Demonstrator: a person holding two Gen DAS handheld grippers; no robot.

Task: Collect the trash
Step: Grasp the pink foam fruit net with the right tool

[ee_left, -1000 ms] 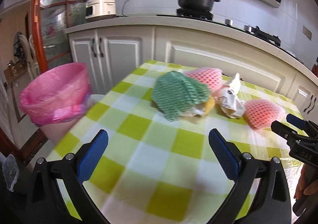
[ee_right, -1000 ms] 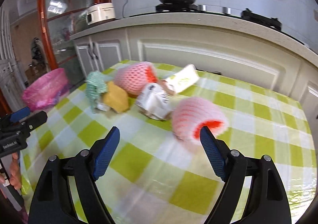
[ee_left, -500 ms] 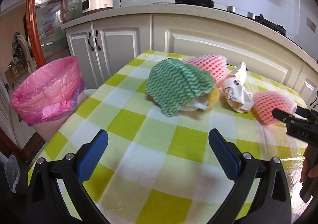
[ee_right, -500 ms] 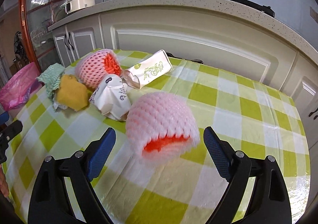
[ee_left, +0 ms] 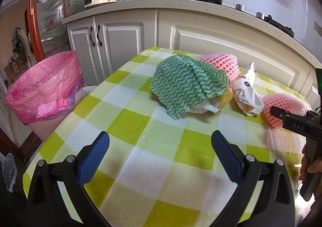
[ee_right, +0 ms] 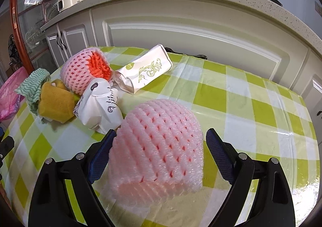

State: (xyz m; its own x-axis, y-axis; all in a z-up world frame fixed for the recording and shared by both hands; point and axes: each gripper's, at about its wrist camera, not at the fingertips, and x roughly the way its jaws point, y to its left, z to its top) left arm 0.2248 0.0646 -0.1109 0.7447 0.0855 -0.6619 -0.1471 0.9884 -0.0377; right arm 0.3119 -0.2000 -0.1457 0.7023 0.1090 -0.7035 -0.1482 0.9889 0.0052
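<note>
1. Two views, starting at the left wrist: a bin lined with a pink bag point(ee_left: 43, 90) stands on the floor just beside the left edge of a table with a green and white checked cloth point(ee_left: 140, 138). The bag's mouth is open; what lies inside cannot be made out.
2. Left wrist view: the left gripper point(ee_left: 160, 150) hangs low over the near part of the table, its blue-padded jaws spread wide and holding nothing.
3. Left wrist view: beyond it, a green wavy-patterned cloth point(ee_left: 187, 88) drapes over a yellow sponge point(ee_left: 225, 99), with a pink foam fruit net point(ee_left: 219, 63) behind and a crumpled white paper wrapper point(ee_left: 246, 96) to the right.
4. Left wrist view: at the right edge, one black finger of the right gripper point(ee_left: 289, 121) lies against a second pink foam net point(ee_left: 283, 110), and part of the person's hand point(ee_left: 311, 162) grips the handle.
5. Right wrist view: the right gripper point(ee_right: 161, 147) is level with the table, jaws wide apart around the near pink foam net point(ee_right: 159, 144). The left pad touches the net's side; the right pad stands just clear of it. The net rests on the cloth, not squeezed.
6. Right wrist view: farther back lie the printed white wrapper point(ee_right: 100, 104), a white packet with gold scrollwork point(ee_right: 145, 72), the other net with its orange-red opening point(ee_right: 86, 72), the yellow sponge point(ee_right: 55, 104) and the green cloth point(ee_right: 33, 84).
</note>
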